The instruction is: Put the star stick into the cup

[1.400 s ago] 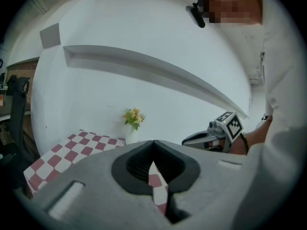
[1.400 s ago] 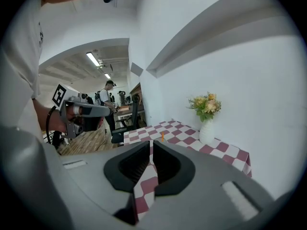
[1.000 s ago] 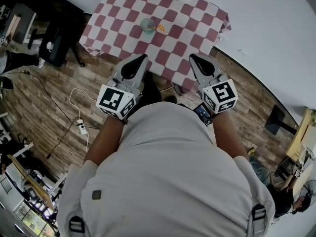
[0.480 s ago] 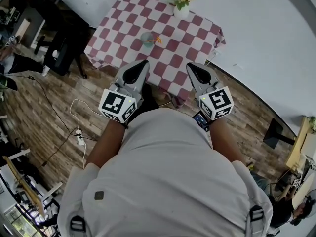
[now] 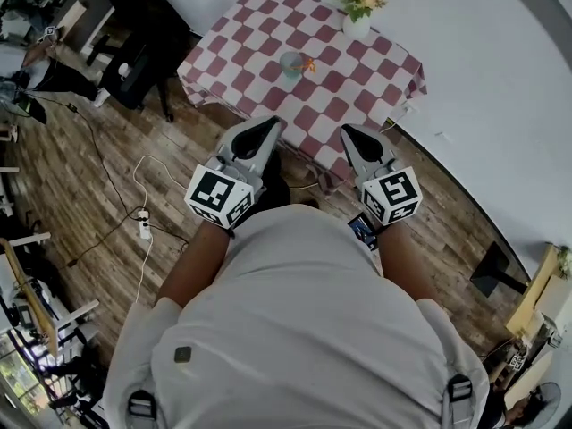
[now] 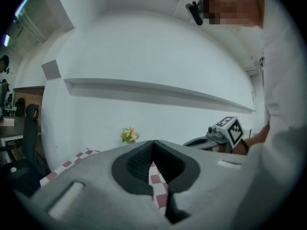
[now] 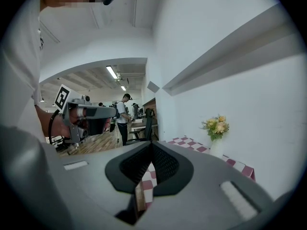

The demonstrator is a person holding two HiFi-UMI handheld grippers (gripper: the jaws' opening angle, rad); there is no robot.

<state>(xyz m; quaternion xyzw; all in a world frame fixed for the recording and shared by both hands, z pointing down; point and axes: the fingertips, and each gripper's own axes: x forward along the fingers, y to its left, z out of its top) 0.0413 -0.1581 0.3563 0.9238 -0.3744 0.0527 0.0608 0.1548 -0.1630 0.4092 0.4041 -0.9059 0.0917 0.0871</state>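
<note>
In the head view a small pale-green cup [image 5: 291, 63] stands on the red-and-white checkered table [image 5: 340, 105], far ahead. A small orange star stick [image 5: 309, 63] lies just right of the cup; whether they touch is too small to tell. My left gripper [image 5: 268, 125] and right gripper [image 5: 350, 132] are held side by side near my chest, short of the table's near edge. Both are shut with nothing between the jaws. The left gripper [image 6: 153, 143] in its own view shows pads pressed together, as does the right gripper [image 7: 151, 145]. Neither gripper view shows the cup or stick.
A white vase of yellow flowers [image 5: 357, 21] stands at the table's far edge by the white wall. On the wooden floor to the left lie a power strip with cable [image 5: 143, 226] and a black chair [image 5: 134, 70]. People stand far off in the room [image 7: 123, 116].
The head view has shifted: table, cup and vase now sit further right and more of the table shows. Both grippers stay shut and close to my chest.
</note>
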